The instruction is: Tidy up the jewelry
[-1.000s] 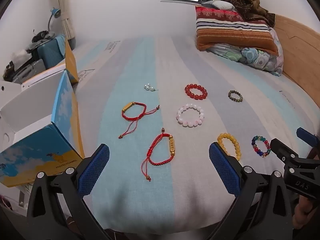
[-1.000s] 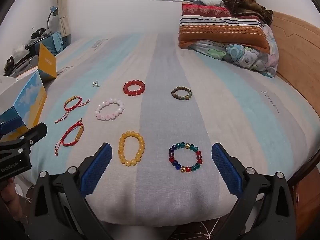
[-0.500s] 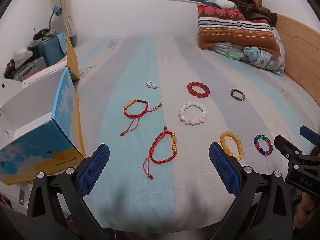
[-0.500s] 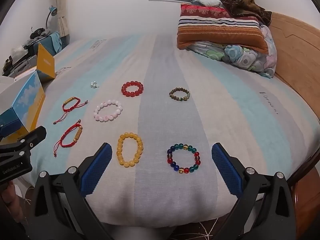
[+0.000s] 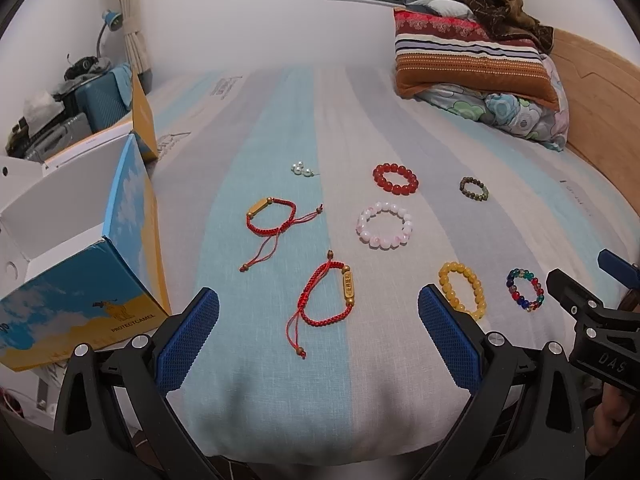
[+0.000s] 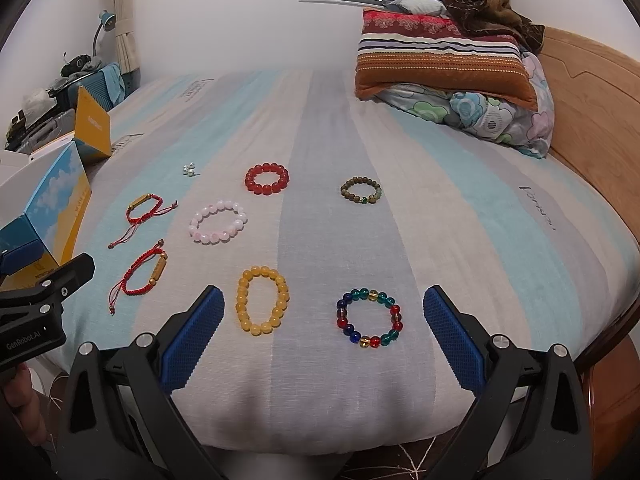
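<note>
My bed (image 6: pixel 360 128) has a matt woven striped cloth sheet. The multicolour bracelet (image 6: pixel 370 323) looks like glossy glass beads, the red cord bracelet (image 5: pixel 326 300) is braided string, and the headboard (image 6: pixel 592 120) is smooth wood.

Bracelets (image 6: pixel 262 306) spread on bed (image 6: pixel 460 208), box (image 5: pixel 80 264) at left edge (pillows (image 6: pixel 444 64) behind)

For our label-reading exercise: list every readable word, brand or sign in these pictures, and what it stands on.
"PROTECTCAMEL": blue-and-yellow cardboard box.
"DAS": black right hand-held gripper, seen from the left wrist.
"GenRobot.AI": black left hand-held gripper, seen from the right wrist.
Print on the striped bedsheet: unreadable.
</note>
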A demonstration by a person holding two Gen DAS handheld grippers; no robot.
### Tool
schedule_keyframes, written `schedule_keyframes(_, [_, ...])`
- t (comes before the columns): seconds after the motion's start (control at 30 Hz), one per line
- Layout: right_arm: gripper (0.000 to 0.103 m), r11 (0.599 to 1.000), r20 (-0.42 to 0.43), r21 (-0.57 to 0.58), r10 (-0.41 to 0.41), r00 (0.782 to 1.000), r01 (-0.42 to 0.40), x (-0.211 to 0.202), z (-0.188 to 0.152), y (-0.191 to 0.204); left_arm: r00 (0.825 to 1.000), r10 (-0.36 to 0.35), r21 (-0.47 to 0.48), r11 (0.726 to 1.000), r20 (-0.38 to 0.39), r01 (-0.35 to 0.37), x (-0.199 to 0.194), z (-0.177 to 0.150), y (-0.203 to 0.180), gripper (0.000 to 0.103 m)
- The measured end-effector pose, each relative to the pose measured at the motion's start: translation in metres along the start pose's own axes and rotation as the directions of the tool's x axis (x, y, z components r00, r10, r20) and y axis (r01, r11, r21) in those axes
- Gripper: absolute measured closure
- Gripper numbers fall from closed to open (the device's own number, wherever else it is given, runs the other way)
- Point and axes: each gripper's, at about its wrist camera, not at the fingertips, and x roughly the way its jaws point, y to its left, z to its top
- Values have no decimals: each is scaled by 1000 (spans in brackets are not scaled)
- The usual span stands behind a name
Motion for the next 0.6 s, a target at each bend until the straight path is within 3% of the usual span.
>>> schedule_keyframes(0.6, [7, 1000, 4, -9, -3, 1000, 3, -3, -1, 3, 1000, -2, 1, 1000, 2, 2, -1, -3, -1, 6])
